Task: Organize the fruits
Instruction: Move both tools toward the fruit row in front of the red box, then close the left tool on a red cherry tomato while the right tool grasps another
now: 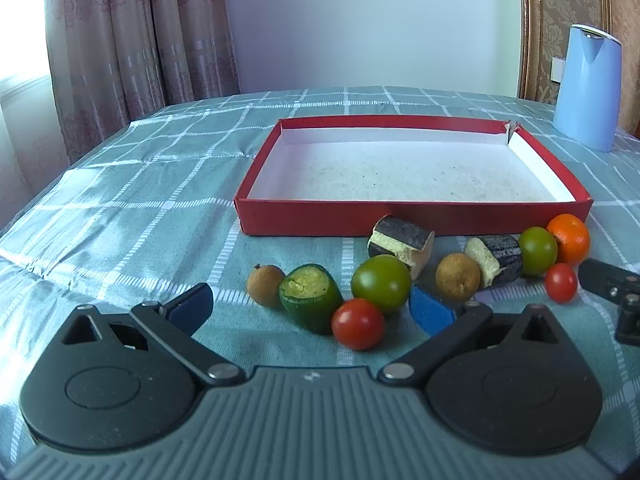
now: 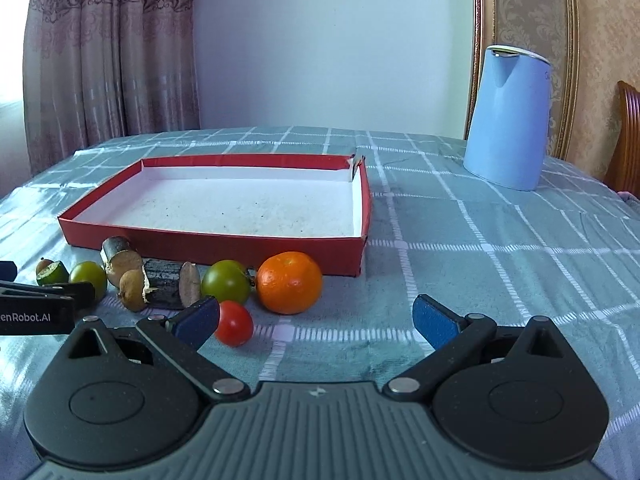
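A shallow red box point(image 1: 400, 218) with a white floor lies on the checked cloth, nothing inside it. Along its front wall lie an orange point(image 1: 570, 238), two green tomatoes point(image 1: 381, 283) point(image 1: 538, 250), two red cherry tomatoes point(image 1: 358, 323) point(image 1: 561, 282), a cut cucumber piece point(image 1: 310, 298), two brown longans point(image 1: 266, 285) and two dark cane pieces point(image 1: 400, 244). My left gripper point(image 1: 311, 307) stands open just short of the cucumber piece and red tomato. My right gripper point(image 2: 316, 318) is open too, near the orange point(image 2: 289, 282); a red tomato point(image 2: 234, 323) sits by its left finger.
A light blue kettle point(image 2: 508, 120) stands at the back right of the table. The left gripper's body point(image 2: 36, 304) shows at the left edge of the right wrist view. A wooden chair point(image 2: 628, 136) and curtains lie beyond the table. Bare cloth stretches right of the box.
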`<move>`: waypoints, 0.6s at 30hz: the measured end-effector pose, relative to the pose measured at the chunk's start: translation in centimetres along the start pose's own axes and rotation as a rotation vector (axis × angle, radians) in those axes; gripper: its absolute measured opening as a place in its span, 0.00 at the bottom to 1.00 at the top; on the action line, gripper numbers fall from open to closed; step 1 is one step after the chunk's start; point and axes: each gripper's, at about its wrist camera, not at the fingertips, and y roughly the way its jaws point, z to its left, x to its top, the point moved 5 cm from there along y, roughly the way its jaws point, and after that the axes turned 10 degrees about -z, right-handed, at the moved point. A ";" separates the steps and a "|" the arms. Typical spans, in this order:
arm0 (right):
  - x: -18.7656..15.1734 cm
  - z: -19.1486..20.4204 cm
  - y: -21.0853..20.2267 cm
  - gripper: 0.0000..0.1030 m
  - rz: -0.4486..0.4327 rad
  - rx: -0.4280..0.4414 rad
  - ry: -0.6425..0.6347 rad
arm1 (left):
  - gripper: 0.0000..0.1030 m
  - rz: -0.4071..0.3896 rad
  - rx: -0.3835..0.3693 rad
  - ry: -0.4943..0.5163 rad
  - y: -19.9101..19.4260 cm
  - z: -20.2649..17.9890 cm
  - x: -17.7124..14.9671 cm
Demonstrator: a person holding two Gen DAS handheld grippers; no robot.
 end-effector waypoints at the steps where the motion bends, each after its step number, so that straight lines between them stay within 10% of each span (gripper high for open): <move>1: 0.0 -0.2 -0.1 1.00 0.000 0.003 0.001 | 1.00 0.001 -0.001 0.001 0.0 0.0 0.0; 9: -0.4 -2.2 -2.0 0.98 -0.028 0.036 -0.010 | 1.00 0.000 -0.013 0.020 -0.1 0.0 -0.4; 18: -0.7 1.2 -0.3 0.57 0.055 0.195 -0.048 | 1.00 -0.003 -0.005 -0.010 -0.7 1.6 -0.7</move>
